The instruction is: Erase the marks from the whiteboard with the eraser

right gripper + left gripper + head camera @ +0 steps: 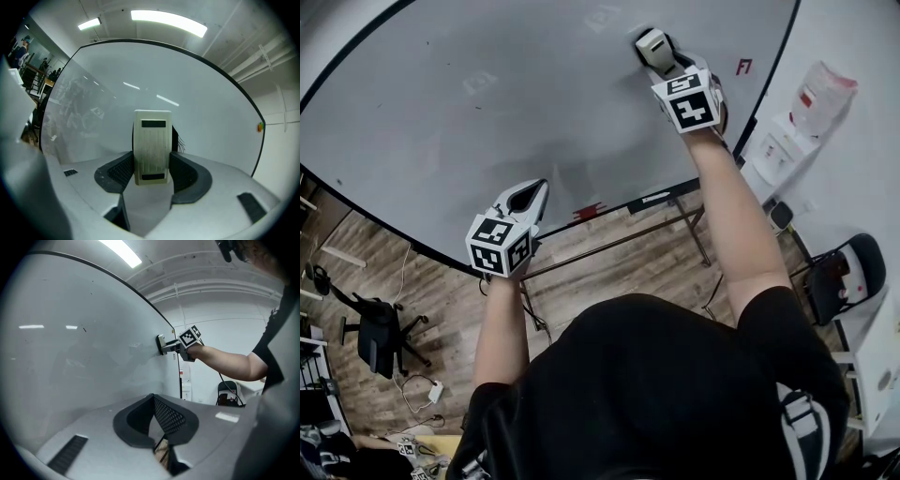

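Observation:
A large whiteboard (487,112) fills the upper head view. A white block eraser (654,49) is pressed flat against its upper right part, and my right gripper (664,62) is shut on it. In the right gripper view the eraser (152,146) stands upright between the dark pads (117,171), with thin dark strokes (181,140) just right of it and faint smudges (79,110) at the board's left. My left gripper (530,197) hangs near the board's lower edge, shut and empty, beside a small red mark (589,212). The left gripper view shows its jaws (153,401) closed and the eraser (161,344) far off.
The board's stand legs (675,225) rise from a wood floor (609,267). A black office chair (380,333) is at the lower left, a folding chair (844,272) at the right. White boxes (773,150) stand by the wall beyond the board's right edge.

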Available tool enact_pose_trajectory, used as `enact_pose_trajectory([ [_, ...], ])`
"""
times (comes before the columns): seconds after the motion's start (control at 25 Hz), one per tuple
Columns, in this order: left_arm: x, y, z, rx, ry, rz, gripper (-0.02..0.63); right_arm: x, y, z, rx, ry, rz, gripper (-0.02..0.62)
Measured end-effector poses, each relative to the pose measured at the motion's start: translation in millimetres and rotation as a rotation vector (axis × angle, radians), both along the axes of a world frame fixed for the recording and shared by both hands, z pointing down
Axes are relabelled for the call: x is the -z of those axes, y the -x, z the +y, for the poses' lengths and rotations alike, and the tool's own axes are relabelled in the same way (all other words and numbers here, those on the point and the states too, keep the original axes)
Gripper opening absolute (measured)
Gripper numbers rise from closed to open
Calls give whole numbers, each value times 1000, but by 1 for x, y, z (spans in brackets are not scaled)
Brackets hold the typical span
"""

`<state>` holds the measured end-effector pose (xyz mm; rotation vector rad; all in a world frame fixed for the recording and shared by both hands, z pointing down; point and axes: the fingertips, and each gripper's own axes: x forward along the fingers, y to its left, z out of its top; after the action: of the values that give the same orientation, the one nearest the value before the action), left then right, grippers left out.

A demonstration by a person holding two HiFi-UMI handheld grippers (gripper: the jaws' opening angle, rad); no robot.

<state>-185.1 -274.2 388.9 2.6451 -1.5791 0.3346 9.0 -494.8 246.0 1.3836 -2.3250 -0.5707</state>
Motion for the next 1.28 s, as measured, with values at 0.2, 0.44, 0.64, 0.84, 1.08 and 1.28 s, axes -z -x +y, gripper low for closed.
enact_pose_trajectory([
  [0.2, -1, -5, -8, -5, 7, -6, 11, -10, -22, -13, -25, 26, -32, 230],
  [0.44, -6, -12, -17, -17, 23, -14, 11, -22, -47, -29, -56, 42, -62, 230],
  [0.64, -10, -22, -22, -28, 30, -16, 11, -31, -63, -38, -70, 48, -71, 230],
  [0.84, -14, -25, -27, -35, 39, -18, 11, -35, -65, -39, -72, 50, -74, 230],
  [1.08, -15, -28, -29, -39, 44, -19, 11, -34, -63, -39, -69, 44, -73, 230],
  [1.28, -18, -29, -29, -38, 50, -18, 11, -33, -65, -39, -66, 21, -72, 229],
])
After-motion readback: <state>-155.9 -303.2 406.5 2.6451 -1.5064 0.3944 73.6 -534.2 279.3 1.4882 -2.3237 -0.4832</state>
